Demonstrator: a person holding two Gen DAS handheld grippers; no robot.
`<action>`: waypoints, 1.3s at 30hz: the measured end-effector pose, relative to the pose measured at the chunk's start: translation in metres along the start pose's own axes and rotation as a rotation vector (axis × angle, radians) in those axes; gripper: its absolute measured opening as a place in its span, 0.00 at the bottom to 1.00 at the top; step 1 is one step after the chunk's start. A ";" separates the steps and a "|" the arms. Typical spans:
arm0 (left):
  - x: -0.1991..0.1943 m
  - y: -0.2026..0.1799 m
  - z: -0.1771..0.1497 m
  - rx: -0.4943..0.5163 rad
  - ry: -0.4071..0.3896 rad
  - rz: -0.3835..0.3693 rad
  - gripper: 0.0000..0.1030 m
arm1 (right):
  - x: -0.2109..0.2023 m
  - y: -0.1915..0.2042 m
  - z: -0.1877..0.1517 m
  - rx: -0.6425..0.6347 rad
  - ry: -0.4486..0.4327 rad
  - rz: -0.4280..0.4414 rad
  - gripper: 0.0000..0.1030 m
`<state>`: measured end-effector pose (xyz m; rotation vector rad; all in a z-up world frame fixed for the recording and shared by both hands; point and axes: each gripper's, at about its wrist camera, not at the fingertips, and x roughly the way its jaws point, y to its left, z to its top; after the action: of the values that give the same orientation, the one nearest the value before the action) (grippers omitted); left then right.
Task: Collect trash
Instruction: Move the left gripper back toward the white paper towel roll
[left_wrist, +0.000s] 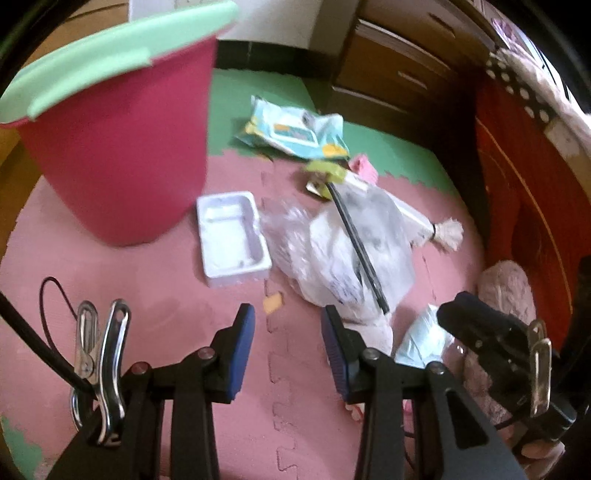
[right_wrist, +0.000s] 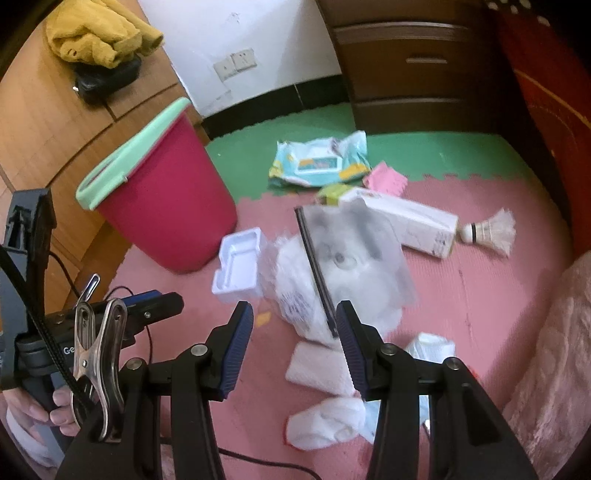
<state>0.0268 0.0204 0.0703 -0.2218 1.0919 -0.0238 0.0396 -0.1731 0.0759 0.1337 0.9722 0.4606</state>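
Trash lies scattered on a pink foam floor mat (right_wrist: 480, 295). A red bin (left_wrist: 118, 147) (right_wrist: 166, 199) with a pale green rim stands upright at the left. Beside it are a white plastic tray (left_wrist: 232, 236) (right_wrist: 238, 266) and a clear plastic bag (left_wrist: 343, 251) (right_wrist: 343, 266) with a black zip strip. Crumpled white tissues (right_wrist: 317, 369) lie close below the right gripper (right_wrist: 295, 339), which is open and holds nothing. The left gripper (left_wrist: 288, 339) hangs open over bare mat just short of the tray and a small yellow scrap (left_wrist: 273, 302).
Farther back lie a wet-wipes pack (right_wrist: 321, 158), a pink paper (right_wrist: 386, 181), a white carton (right_wrist: 406, 221) and a shuttlecock (right_wrist: 491, 230). A wooden drawer unit (right_wrist: 424, 74) and a red bedside (right_wrist: 546, 110) close off the back and right. A wooden cabinet (right_wrist: 55, 129) stands left.
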 end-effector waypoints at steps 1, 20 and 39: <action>0.004 -0.003 -0.001 0.005 0.013 -0.002 0.38 | 0.001 -0.003 -0.003 0.005 0.010 0.000 0.47; 0.089 -0.038 -0.014 0.060 0.248 -0.084 0.37 | 0.030 -0.037 -0.036 0.082 0.147 -0.014 0.46; 0.127 -0.045 -0.041 0.150 0.272 -0.129 0.38 | 0.065 -0.057 -0.042 0.187 0.249 0.043 0.41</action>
<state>0.0539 -0.0463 -0.0505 -0.1568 1.3391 -0.2566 0.0548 -0.2000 -0.0155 0.2711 1.2587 0.4313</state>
